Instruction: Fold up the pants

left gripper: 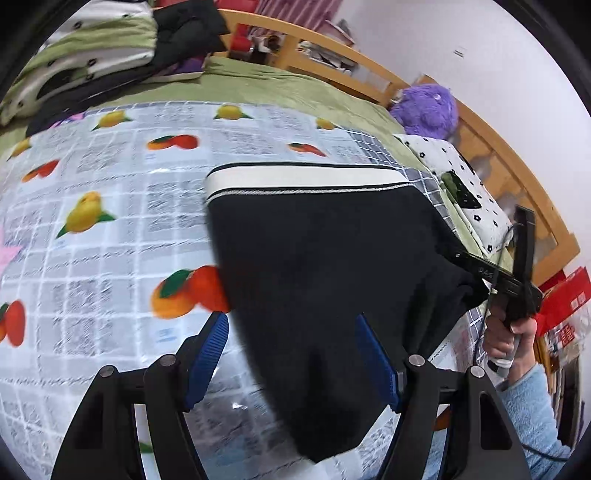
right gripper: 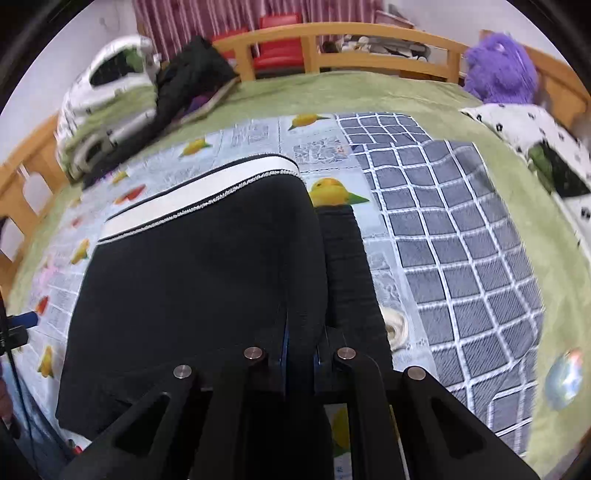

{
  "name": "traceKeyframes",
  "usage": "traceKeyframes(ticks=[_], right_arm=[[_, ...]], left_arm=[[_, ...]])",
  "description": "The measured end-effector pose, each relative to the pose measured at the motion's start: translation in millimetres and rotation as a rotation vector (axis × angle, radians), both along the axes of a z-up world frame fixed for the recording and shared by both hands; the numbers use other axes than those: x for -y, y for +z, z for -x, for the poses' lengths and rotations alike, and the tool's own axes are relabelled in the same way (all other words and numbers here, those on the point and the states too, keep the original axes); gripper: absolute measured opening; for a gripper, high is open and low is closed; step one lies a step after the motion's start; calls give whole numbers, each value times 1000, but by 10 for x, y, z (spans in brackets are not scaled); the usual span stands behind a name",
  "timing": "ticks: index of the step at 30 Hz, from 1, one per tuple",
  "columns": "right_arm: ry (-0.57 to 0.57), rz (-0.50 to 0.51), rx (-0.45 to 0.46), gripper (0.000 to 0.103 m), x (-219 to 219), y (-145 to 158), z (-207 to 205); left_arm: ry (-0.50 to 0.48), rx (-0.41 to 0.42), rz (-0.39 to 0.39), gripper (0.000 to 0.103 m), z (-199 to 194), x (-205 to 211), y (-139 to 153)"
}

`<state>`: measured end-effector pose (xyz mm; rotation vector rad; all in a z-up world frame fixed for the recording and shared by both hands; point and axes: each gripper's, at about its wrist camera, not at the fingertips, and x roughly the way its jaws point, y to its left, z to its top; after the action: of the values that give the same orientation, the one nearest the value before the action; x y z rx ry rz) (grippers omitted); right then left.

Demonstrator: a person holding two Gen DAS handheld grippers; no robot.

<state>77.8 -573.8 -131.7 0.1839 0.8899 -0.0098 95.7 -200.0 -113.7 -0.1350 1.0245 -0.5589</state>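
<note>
Black pants (left gripper: 325, 266) with a white waistband (left gripper: 303, 181) lie folded on the fruit-print cloth (left gripper: 110, 192) on the bed. My left gripper (left gripper: 291, 365) is open, its blue pads either side of the pants' near left edge, holding nothing. My right gripper (right gripper: 301, 347) is shut on the pants (right gripper: 199, 280), pinching the fabric at its near right edge. The right gripper also shows in the left wrist view (left gripper: 476, 267), clamped on the pants' right corner and lifting it slightly. The waistband (right gripper: 199, 195) points away from me.
A grey checked cloth (right gripper: 461, 236) lies to the right. Piled bedding and dark clothes (right gripper: 147, 96) sit at the far left, a purple plush toy (right gripper: 502, 70) and spotted pillow (right gripper: 535, 133) at the far right. A wooden bed rail (right gripper: 369, 33) runs behind.
</note>
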Motion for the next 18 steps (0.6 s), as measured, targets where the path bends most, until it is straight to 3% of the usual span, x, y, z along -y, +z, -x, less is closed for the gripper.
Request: traceKeyframes(ticks=[4,9,13,16,18], right_arm=[[-36,-4,73,9,110,118,118],[-27,83,-16,25,105,-69,69],[-66,107,45,25,139,246,344],[-6,91,95,25,31,397,522],[60,101,70,25,-76,283,560]], left_arm=[[-30,9,-2,69,28,116,-19],[-27,-36,-3,69,53,167,-163],[-25,-28,1,69,137,167,-177],[-36,-61,-1,69,241,225,-296],[-64,-98,-17,69,333,299,-463]])
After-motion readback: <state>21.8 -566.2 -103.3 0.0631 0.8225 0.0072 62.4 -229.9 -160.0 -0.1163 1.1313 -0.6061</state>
